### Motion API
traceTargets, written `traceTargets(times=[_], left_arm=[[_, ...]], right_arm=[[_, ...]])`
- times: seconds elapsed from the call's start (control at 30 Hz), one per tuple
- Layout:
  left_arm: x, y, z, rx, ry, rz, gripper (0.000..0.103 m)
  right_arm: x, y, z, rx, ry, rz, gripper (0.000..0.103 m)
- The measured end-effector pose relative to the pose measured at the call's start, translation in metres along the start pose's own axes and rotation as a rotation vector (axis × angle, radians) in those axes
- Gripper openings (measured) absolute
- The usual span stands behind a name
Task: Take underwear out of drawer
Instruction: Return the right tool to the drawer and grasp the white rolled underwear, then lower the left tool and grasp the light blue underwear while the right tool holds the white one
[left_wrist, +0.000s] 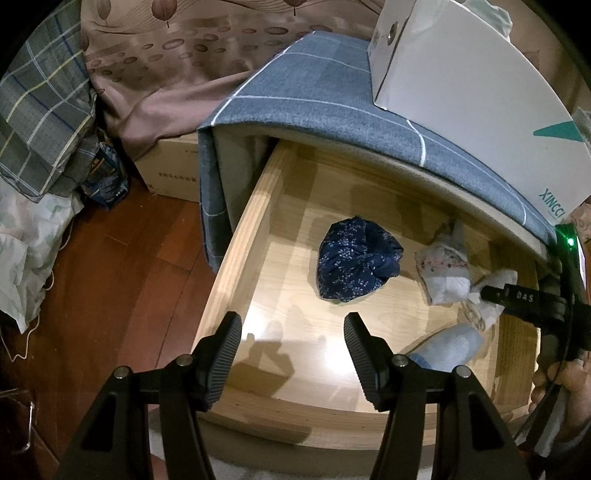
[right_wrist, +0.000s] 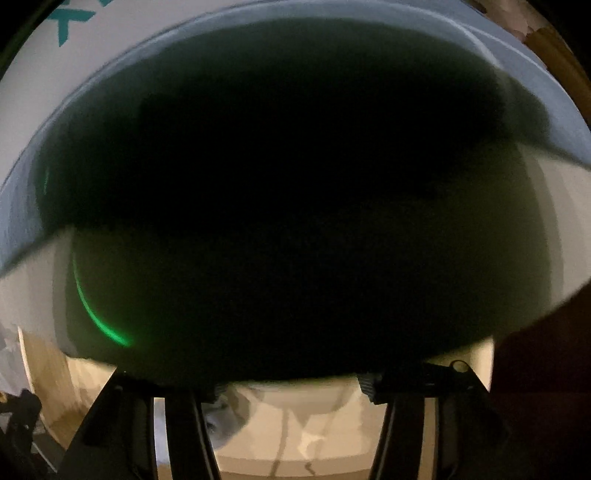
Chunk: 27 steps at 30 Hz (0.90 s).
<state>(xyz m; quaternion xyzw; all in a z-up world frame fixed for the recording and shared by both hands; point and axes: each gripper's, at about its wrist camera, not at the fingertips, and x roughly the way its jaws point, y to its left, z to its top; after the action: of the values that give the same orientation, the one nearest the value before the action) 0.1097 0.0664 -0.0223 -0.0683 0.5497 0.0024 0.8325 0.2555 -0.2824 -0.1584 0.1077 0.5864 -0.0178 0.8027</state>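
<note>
A pale wooden drawer (left_wrist: 236, 240) stands pulled out. On its floor lies a bundled navy underwear (left_wrist: 358, 258) with small white flowers. To its right lies a white underwear (left_wrist: 447, 275) with a faint pink print, and a light blue garment (left_wrist: 452, 345) sits near the front right corner. My left gripper (left_wrist: 293, 339) hovers open over the drawer's front, holding nothing. My right gripper (left_wrist: 489, 295) reaches in from the right, its tip amid the white cloth. In the right wrist view most is dark; my right gripper (right_wrist: 291, 386) shows fingers apart with pale cloth (right_wrist: 231, 417) low between them.
The nightstand top carries a blue-grey checked cover (left_wrist: 332, 107) overhanging the drawer, with a white box (left_wrist: 461, 77) on it. A cardboard box (left_wrist: 170, 173) and bedding (left_wrist: 40, 110) sit left, above a dark wooden floor (left_wrist: 110, 280). A hand (left_wrist: 565, 384) shows at the right edge.
</note>
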Motion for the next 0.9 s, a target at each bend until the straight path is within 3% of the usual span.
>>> traceTargets(times=[0.9], left_arm=[[0.005, -0.010, -0.003, 0.057, 0.018, 0.044, 0.059]], right_arm=[[0.002, 0.008, -0.042, -0.219, 0.170, -0.117, 0.050]])
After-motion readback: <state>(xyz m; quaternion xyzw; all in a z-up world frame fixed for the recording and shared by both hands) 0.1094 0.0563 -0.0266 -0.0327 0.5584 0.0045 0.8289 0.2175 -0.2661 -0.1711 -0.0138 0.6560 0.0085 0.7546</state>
